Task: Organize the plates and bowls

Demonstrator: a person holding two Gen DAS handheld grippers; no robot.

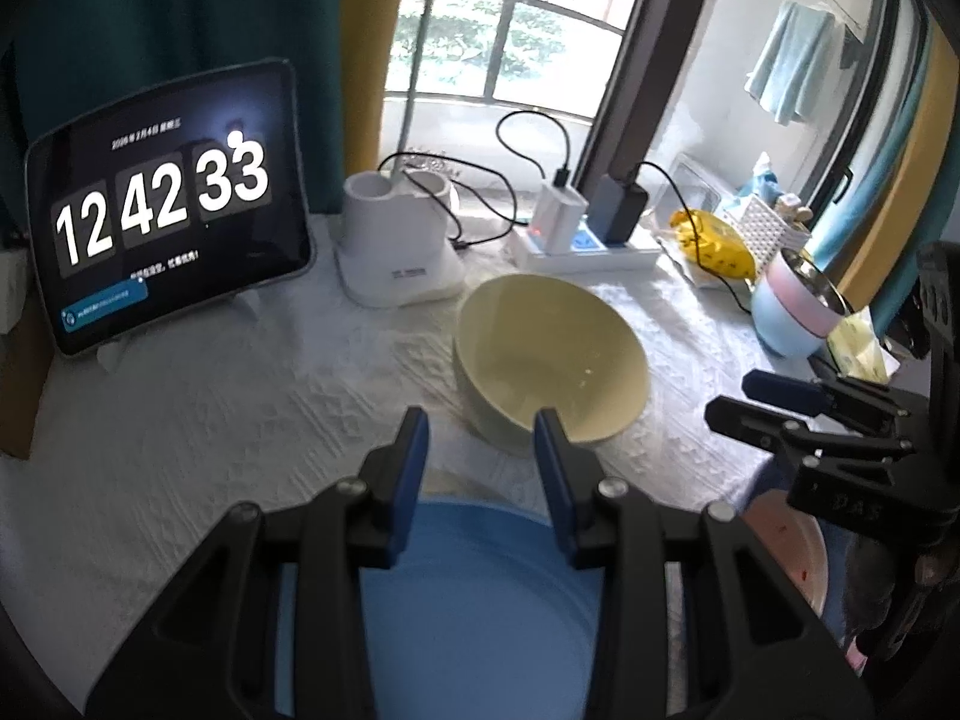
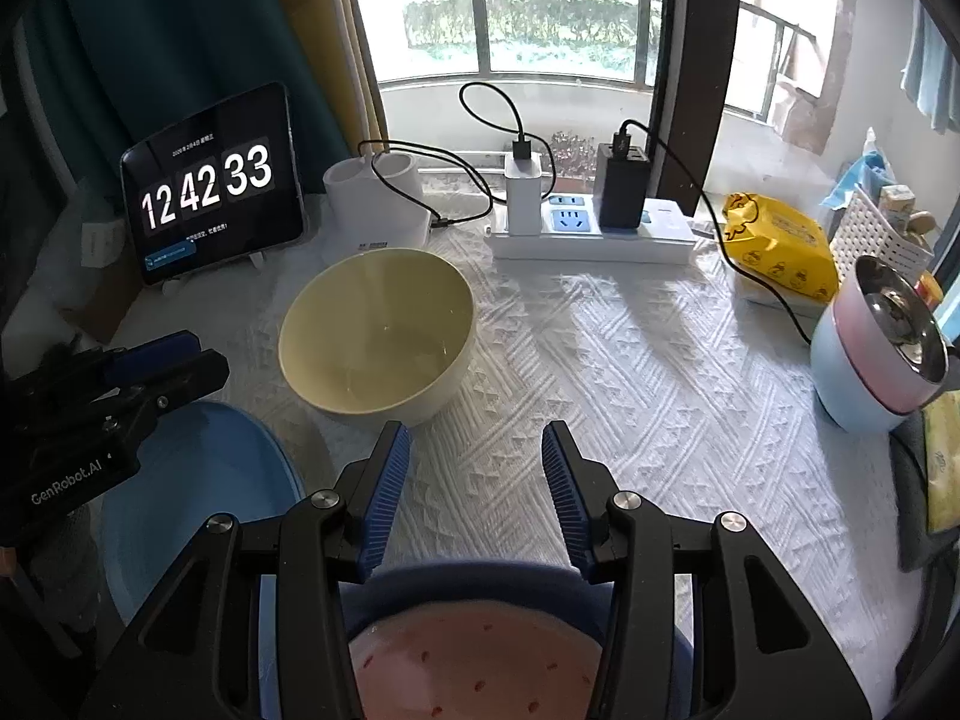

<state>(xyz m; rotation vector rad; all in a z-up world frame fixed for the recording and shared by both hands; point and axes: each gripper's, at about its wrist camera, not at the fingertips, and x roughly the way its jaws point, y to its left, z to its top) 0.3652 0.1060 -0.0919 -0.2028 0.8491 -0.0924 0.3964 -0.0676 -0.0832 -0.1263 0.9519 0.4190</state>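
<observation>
A cream-yellow bowl (image 1: 552, 360) (image 2: 378, 333) stands upright on the white tablecloth, just beyond both grippers. My left gripper (image 1: 480, 450) is open and empty above a blue plate (image 1: 480, 594), which also shows in the right wrist view (image 2: 198, 492). My right gripper (image 2: 477, 468) is open and empty above a pink speckled plate (image 2: 474, 666) that lies on a dark blue dish (image 2: 468, 585). At the right edge a steel-lined pink bowl (image 2: 888, 336) sits nested in a light blue bowl (image 2: 852, 396).
A tablet clock (image 1: 162, 210) leans at the back left. A white holder (image 1: 396, 240), a power strip (image 2: 594, 234) with chargers and black cables, a yellow packet (image 2: 780, 246) and a white basket (image 2: 870, 234) line the window side.
</observation>
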